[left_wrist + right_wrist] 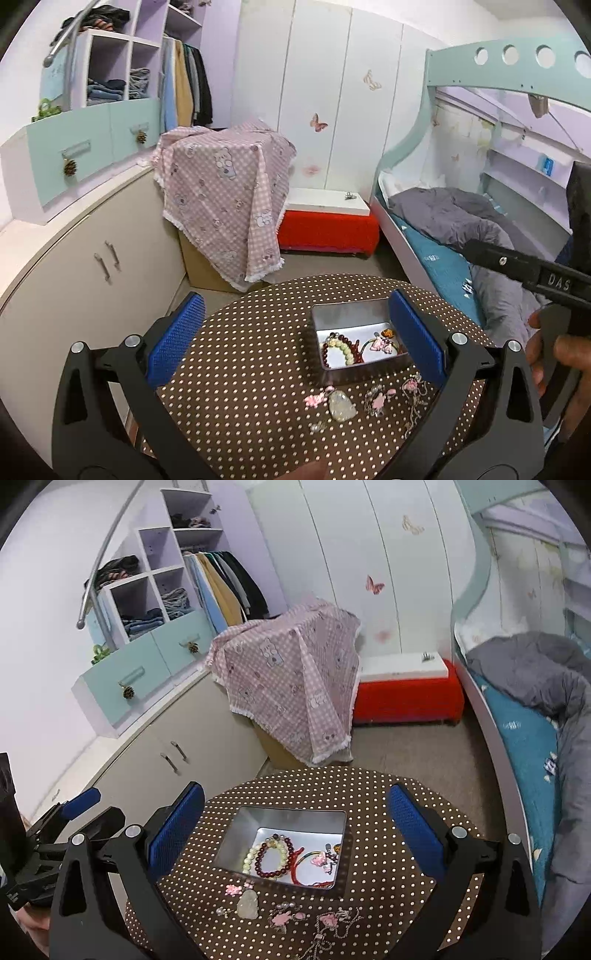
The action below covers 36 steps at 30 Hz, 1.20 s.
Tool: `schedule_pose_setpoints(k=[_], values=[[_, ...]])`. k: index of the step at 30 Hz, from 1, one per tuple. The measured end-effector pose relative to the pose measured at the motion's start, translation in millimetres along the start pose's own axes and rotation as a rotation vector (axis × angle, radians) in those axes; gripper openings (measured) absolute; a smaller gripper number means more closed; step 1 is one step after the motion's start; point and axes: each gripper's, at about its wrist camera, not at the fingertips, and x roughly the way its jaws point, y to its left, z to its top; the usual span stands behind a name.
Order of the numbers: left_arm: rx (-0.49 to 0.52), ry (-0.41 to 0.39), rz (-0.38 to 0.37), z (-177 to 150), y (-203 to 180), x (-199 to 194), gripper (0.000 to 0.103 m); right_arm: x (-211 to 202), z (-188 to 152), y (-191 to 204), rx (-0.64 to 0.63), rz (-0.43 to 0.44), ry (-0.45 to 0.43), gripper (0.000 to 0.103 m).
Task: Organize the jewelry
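Observation:
A metal tin [345,309] [243,830] sits on the round brown polka-dot table [258,354] [380,853]. In it lie bead bracelets [341,350] [273,854] and a pink charm [320,860]. In front of the tin on the cloth lie a pale jade pendant [341,405] [248,904], pink flower pieces [378,398] [282,918] and a chain necklace [415,402] [332,928]. My left gripper [297,343] is open and empty above the table. My right gripper [295,830] is open and empty, above the tin; its body shows at the right of the left wrist view [532,275].
A box draped in pink checked cloth [225,192] [295,686] and a red bench [328,229] [406,698] stand beyond the table. A cabinet [85,266] runs along the left. A bunk bed with grey bedding [461,221] [535,686] is on the right.

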Motion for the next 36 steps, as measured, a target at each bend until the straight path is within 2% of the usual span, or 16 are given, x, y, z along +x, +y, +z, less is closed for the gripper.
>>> schedule_pose_setpoints(k=[9,16,23,30,36], values=[[0.011,-0.047,0.046,-20,9,-37,0.097,-37,-11,20,-0.061,-0.037,-0.048,0.096],[0.046,-0.049,0.058,-45,7,-50,0.097,-67,-40,17,-0.067,-0.100,-0.070,0.096],[0.069,0.049,0.060,-83,10,-31,0.097,-71,-77,4,-0.037,-0.140,-0.022,0.096],[0.104,0.159,0.049,-113,3,5,0.097,-43,-112,-6,-0.020,-0.151,0.098,0.096],[0.137,0.250,0.029,-126,0,46,0.097,-29,-129,-11,-0.006,-0.140,0.155,0.096]])
